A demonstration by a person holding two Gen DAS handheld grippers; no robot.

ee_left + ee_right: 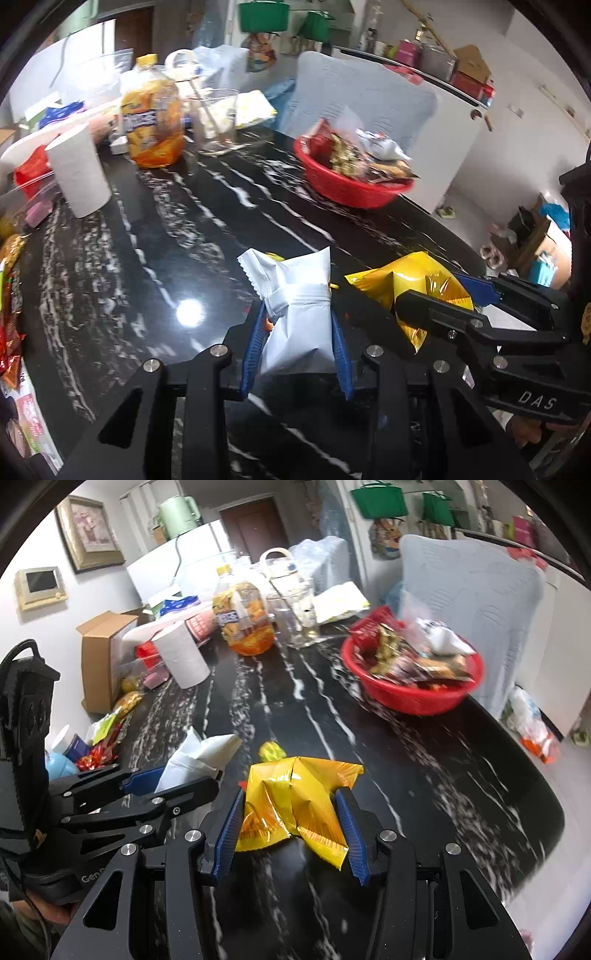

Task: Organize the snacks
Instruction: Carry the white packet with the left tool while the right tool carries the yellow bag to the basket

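Note:
My left gripper (297,314) is shut on a white snack packet (295,314), pinched at its middle and held above the black marble table (166,236). Beside it on the right, my right gripper (291,805) is shut on a crumpled yellow snack packet (295,797), also off the table. Each view catches the other gripper: the yellow snack packet (413,284) at the right of the left wrist view, the white snack packet (195,760) at the left of the right wrist view. A red basket (347,184) heaped with snack packets stands ahead on the far right; the red basket (413,686) looks blurred.
A paper roll (79,170), an orange snack jar (153,118) and a glass jug (218,122) stand at the far left. More packets (110,723) lie along the left edge by a cardboard box (99,653). A small yellow wrapper (271,751) lies mid-table. A grey chair (472,602) stands behind the basket.

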